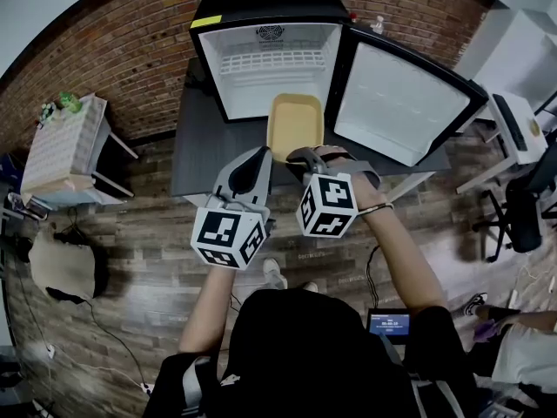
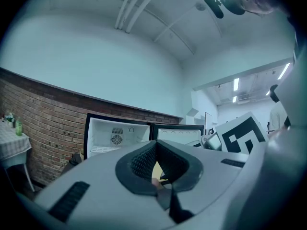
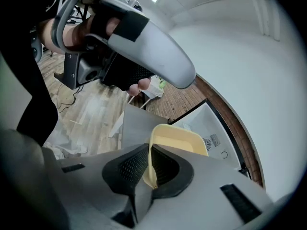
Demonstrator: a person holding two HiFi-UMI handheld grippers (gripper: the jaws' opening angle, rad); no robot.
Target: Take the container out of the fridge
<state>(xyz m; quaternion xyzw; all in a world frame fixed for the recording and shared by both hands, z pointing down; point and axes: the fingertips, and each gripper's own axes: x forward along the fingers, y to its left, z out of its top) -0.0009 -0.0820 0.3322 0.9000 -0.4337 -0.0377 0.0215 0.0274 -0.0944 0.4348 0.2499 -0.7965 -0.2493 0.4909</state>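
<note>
The right gripper has its fingers clamped on the yellow plastic container, out of the black fridge at 12 o'clock; the left gripper has fingers together. Next, lower it onto the grey desk

Office-style lab or demo room, not a home kitchen.
Brick wall, wood-look floor with loose cables, mini fridge parked on a dark table, rolling office chair by a white desk, ceiling strip lights over open workspace behind.
</note>
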